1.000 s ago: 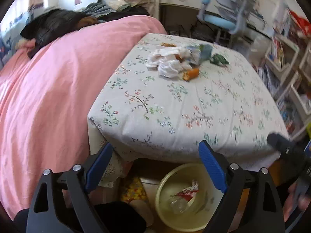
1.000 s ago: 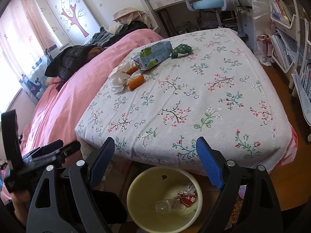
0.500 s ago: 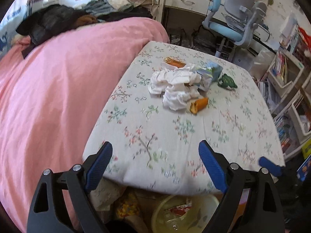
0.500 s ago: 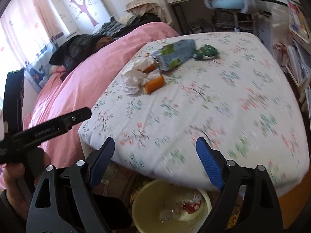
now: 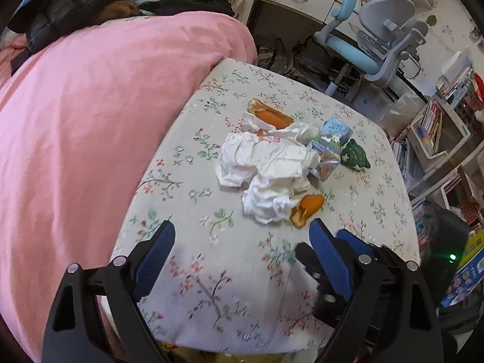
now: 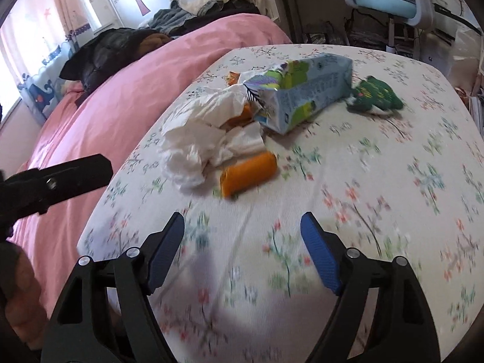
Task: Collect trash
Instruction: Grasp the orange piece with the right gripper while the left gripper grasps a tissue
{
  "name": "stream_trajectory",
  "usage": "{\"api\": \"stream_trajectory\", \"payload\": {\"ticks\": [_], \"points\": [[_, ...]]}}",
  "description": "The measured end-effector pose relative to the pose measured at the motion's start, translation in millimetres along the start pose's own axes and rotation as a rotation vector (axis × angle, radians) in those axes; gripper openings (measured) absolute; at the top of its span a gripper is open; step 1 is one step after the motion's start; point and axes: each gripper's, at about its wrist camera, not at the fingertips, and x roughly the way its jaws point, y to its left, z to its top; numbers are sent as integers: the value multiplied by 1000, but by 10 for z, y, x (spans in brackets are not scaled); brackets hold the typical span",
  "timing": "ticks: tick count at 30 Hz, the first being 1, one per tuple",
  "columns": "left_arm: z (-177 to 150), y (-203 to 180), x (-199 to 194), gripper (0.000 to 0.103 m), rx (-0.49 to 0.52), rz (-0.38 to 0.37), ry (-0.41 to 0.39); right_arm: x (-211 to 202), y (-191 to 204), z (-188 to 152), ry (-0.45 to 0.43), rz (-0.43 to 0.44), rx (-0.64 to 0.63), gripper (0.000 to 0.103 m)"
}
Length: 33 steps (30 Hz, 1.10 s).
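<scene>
A heap of trash lies on the floral sheet [image 5: 211,272]: crumpled white tissues [image 5: 266,166], an orange peel [image 5: 307,207] at its near edge, a second peel [image 5: 270,115] behind, a blue-green carton [image 5: 329,148] and a green wrapper [image 5: 355,154]. My left gripper [image 5: 240,227] is open and empty, hovering just short of the tissues. My right gripper [image 6: 242,219] stands a little short of the orange peel [image 6: 248,174], its jaws closing with nothing between them. Tissues [image 6: 196,142], carton [image 6: 302,93] and wrapper [image 6: 375,93] lie beyond it. The right gripper's fingers [image 5: 355,243] show beside the left one.
A pink duvet [image 5: 90,121] covers the bed to the left, with a dark jacket [image 5: 69,9] and clothes at its far end. A blue desk chair [image 5: 372,48], a desk and bookshelves [image 5: 438,121] stand beyond and to the right. A hand [image 6: 18,296] holds the left gripper.
Both grippers have moved forward over the bed's end toward the trash heap, which now looms larger. The yellow bin below has dropped out of view. The right jaws have narrowed slightly.
</scene>
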Motion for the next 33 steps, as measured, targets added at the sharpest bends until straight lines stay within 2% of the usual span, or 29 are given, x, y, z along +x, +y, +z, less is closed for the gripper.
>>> {"api": "stream_trajectory", "payload": {"ticks": [3,9,17,19,21,22,26,30,33], "points": [[71,-12,76,86,-5,-17,10,106,23,129,4,-17,-23,70],[152,-40,211,86,-7,-16,29,237,-22,291,11,-33,-81,43],[219,-112,460,85,23,16,58,107,-153,226,97,-7,-168,40],[227,-136,521,69,39,23,70,28,-209,176,133,-10,-192,40],[211,-147,598,32,55,22,109,-63,-262,102,175,-17,-219,40],[189,-138,625,25,54,10,131,-119,-298,64,201,-19,-235,40],[119,-121,524,19,72,-1,137,-265,-384,-71,246,-16,-250,40],[-9,-42,356,19,48,-61,167,-368,-452,-181,234,4,-222,40],[-131,-64,211,19,75,-70,163,-425,-484,-220,227,17,-207,40]]}}
